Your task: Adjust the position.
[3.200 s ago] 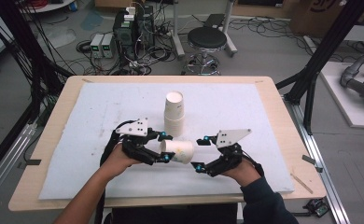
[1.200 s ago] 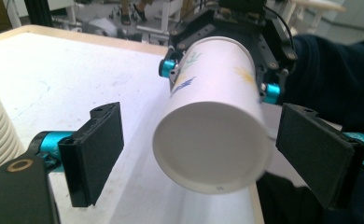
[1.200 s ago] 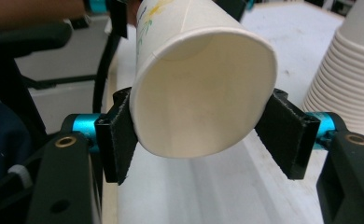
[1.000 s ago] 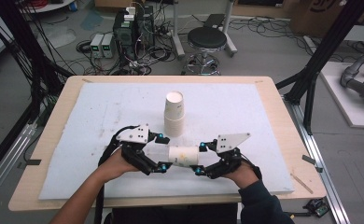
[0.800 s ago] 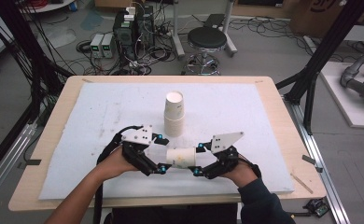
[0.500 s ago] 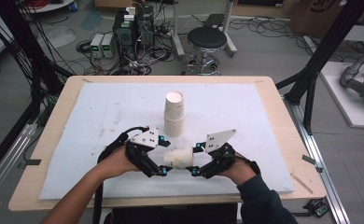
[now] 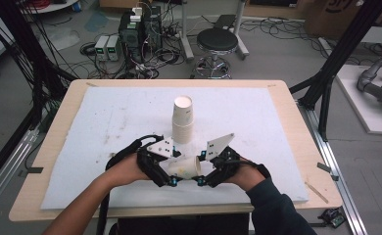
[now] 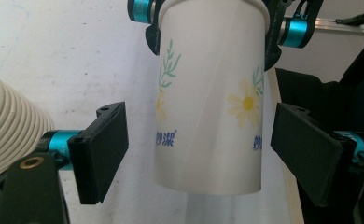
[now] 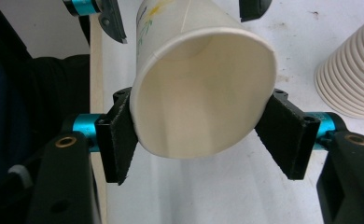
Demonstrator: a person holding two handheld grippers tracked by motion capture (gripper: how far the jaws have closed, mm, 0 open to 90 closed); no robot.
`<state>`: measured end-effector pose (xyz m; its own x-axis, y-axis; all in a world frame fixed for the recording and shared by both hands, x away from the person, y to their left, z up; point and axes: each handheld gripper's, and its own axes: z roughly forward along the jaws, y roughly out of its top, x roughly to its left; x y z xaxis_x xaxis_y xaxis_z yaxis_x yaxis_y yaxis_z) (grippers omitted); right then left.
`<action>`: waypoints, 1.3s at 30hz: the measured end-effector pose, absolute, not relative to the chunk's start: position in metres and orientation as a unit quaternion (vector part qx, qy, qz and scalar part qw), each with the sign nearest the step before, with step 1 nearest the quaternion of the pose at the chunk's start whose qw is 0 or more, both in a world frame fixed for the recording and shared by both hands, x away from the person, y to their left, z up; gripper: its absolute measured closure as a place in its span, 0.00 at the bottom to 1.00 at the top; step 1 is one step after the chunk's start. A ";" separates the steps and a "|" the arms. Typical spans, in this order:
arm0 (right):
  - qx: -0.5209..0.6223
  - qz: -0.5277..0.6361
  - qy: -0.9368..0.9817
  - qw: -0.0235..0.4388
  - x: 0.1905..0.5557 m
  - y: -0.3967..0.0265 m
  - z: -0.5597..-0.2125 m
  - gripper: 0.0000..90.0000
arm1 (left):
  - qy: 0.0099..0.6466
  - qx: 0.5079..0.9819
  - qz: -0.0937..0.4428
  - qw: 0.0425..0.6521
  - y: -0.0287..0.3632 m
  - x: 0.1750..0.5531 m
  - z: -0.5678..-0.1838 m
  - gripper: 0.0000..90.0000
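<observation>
A white paper cup with a flower print lies on its side just above the white mat, between my two grippers. My right gripper is shut on the cup at its open rim, pressing the mouth slightly oval. My left gripper is open around the cup's base end, with a gap between each pad and the wall. In the high view the left gripper and right gripper face each other near the front of the table.
A tall stack of ribbed white paper cups stands upside down just behind the grippers, at mid-table, and is close by in the gripper views as the stack. The table's wooden front edge runs just below the hands.
The two hands have drawn closer together and slid slightly toward the front edge. The cup has stayed between them, and the stack has not moved.
</observation>
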<state>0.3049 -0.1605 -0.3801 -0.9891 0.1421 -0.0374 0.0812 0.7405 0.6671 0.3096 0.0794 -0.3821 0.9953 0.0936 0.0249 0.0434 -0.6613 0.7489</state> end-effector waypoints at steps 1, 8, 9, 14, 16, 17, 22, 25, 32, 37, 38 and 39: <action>0.058 0.351 0.933 0.044 0.305 -0.159 -0.380 0.37 | 0.037 0.912 0.030 0.407 0.079 0.310 -0.382 0.21; 0.051 0.333 0.941 0.041 0.305 -0.154 -0.380 0.37 | 0.034 0.920 0.031 0.389 0.075 0.309 -0.384 0.22; 0.049 0.330 0.942 0.043 0.305 -0.153 -0.379 0.37 | 0.034 0.921 0.030 0.387 0.074 0.309 -0.384 0.22; 0.040 0.311 0.948 0.048 0.304 -0.148 -0.376 0.37 | 0.030 0.928 0.028 0.371 0.070 0.310 -0.386 0.23; 0.039 0.307 0.950 0.049 0.304 -0.147 -0.375 0.37 | 0.030 0.930 0.026 0.365 0.069 0.311 -0.386 0.23; 0.038 0.305 0.950 0.049 0.304 -0.146 -0.375 0.37 | 0.031 0.931 0.024 0.364 0.068 0.311 -0.387 0.23; 0.032 0.298 0.953 0.046 0.304 -0.144 -0.376 0.37 | 0.021 0.935 0.019 0.354 0.064 0.311 -0.389 0.27; 0.031 0.288 0.956 0.047 0.304 -0.142 -0.376 0.37 | 0.019 0.937 0.013 0.349 0.062 0.311 -0.389 0.31; 0.026 0.273 0.960 0.052 0.303 -0.138 -0.374 0.38 | 0.013 0.942 -0.002 0.337 0.057 0.312 -0.393 0.40; 0.025 0.280 0.958 0.052 0.305 -0.139 -0.373 0.37 | 0.018 0.937 -0.004 0.349 0.059 0.313 -0.393 0.41; 0.026 0.281 0.958 0.051 0.305 -0.140 -0.372 0.36 | 0.019 0.935 -0.004 0.354 0.060 0.314 -0.393 0.41; 0.033 0.290 0.955 0.052 0.305 -0.141 -0.371 0.33 | 0.022 0.933 -0.004 0.358 0.061 0.314 -0.393 0.41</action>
